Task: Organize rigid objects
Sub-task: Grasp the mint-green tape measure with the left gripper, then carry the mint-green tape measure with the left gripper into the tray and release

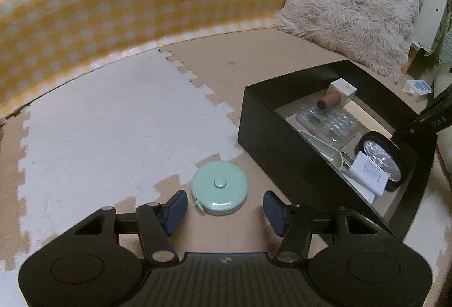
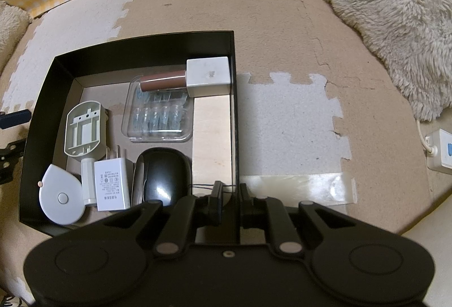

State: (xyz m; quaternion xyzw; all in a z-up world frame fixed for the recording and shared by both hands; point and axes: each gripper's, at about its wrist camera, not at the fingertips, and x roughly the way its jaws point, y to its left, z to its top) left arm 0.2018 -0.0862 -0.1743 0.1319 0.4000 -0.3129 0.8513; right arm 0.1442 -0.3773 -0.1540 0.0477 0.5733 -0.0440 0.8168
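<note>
A round mint-green tape measure (image 1: pixel 219 187) lies on the foam floor mat, just ahead of and between the fingertips of my open left gripper (image 1: pixel 225 206). To its right stands a black box (image 1: pixel 271 120). In the right wrist view the box (image 2: pixel 39 115) holds a white tape measure (image 2: pixel 60 195), a white charger (image 2: pixel 111 182), a black mouse (image 2: pixel 162 174), a clear plastic case (image 2: pixel 158 112), a brown-and-white tube (image 2: pixel 192 76) and a grey bracket (image 2: pixel 84 129). My right gripper (image 2: pixel 231 194) is shut on the box's right wall.
A yellow checked cushion (image 1: pixel 113 4) runs along the back. A fluffy beige pillow (image 1: pixel 356 2) lies beyond the box. A white power strip (image 2: pixel 440 148) sits at the far right. Tape (image 2: pixel 296 188) is stuck on the mat.
</note>
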